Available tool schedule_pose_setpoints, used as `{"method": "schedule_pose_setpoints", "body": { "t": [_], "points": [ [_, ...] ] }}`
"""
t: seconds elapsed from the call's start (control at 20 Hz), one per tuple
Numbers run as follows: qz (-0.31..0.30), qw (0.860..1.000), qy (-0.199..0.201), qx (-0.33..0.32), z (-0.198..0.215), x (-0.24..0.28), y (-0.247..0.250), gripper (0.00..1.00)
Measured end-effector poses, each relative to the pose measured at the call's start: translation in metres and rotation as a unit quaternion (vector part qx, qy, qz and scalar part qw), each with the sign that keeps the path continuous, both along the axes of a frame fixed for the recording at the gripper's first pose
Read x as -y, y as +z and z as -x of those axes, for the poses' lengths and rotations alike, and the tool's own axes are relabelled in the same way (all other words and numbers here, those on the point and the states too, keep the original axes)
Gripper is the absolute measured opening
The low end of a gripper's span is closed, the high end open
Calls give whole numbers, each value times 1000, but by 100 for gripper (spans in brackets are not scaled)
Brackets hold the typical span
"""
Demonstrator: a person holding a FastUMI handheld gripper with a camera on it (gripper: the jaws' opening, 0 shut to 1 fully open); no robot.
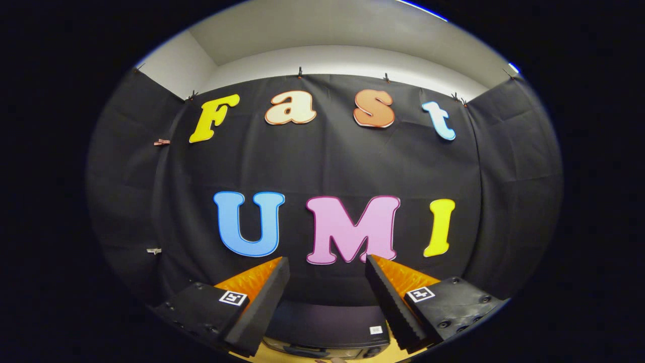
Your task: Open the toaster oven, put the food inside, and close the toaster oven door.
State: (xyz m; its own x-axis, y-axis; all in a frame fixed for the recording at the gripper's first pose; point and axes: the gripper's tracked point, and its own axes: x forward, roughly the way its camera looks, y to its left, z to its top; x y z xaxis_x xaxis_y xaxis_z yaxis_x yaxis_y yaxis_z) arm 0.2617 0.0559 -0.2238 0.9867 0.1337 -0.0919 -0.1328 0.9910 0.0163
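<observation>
My gripper (327,262) is raised high and points at the booth's back wall. Its two fingers stand wide apart with nothing between them, so it is open. Far below, between the bases of the fingers, I see the dark top of the toaster oven (327,325), with a small white sticker near its right front corner. Only a thin strip of its front panel shows, so I cannot tell how its door stands. The food cannot be made out.
A black cloth wall (327,161) hangs straight ahead and wraps around both sides. A strip of light wooden table (274,354) shows in front of the oven. A white ceiling (342,35) lies above the cloth.
</observation>
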Motion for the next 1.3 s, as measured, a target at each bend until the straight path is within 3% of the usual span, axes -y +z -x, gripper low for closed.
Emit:
{"method": "schedule_pose_setpoints", "body": {
  "t": [0.25,0.75,1.1,1.3],
  "points": [
    [-1,1000,4,-10,3,-18,-70,98],
    [6,994,-15,-105,38,-15,-219,99],
    [-9,985,-40,-169,49,-8,-291,98],
    [10,983,-41,-176,50,-6,-304,98]
  ]
}}
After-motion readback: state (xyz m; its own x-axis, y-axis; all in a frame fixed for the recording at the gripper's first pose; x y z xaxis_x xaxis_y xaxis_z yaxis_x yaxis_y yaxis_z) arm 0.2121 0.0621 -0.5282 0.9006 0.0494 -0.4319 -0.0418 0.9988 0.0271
